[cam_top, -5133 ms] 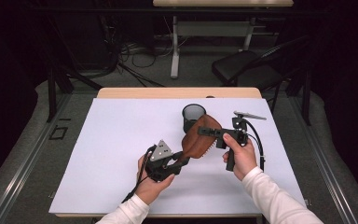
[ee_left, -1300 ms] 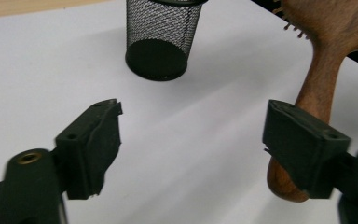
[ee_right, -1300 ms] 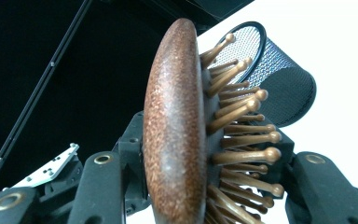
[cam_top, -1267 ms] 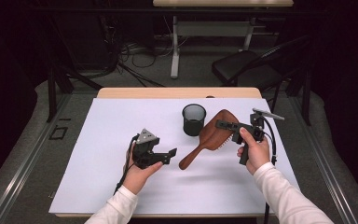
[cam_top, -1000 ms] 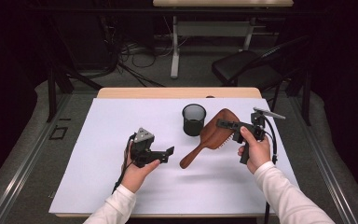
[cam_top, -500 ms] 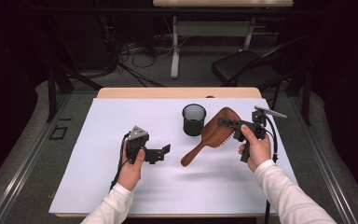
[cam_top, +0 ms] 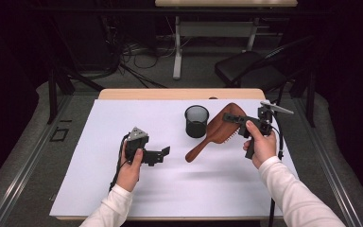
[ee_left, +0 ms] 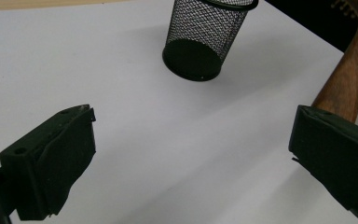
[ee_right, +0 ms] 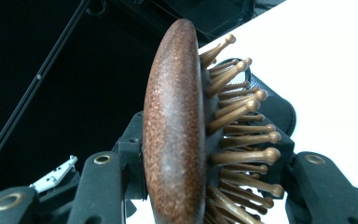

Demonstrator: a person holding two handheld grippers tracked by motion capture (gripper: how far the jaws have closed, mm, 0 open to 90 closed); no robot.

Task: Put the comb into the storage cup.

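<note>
**Brush in the air, cup waiting**

Your right gripper (cam_top: 236,119) is clamped on the head of the wooden hairbrush (cam_top: 217,132). In the right gripper view you can see its jaws pinching the brush (ee_right: 175,135) from both sides, one on the smooth brown back and one on the side with the bristles (ee_right: 242,130). The brush hangs tilted, with its handle pointing down toward the white table (cam_top: 99,189). The handle end looks like it is just above the table, but it is hard to be sure from here.

Your left gripper (cam_top: 163,153) holds nothing. Its jaws have just been opening and now stand wide apart, with only bare table between them. In the left gripper view the brush handle (ee_left: 349,79) pokes out behind one jaw.

The black mesh cup (cam_top: 196,121) stands upright just beside the brush, a little toward your left hand.

It looks like you are at the step of carrying the brush to the cup. For the next move, lift the brush higher, bring the handle over the cup's open top, and lower it in. Go slowly, because the cup looks light and could tip if the handle bumps its rim. Your left gripper is free to steady the cup.
</note>
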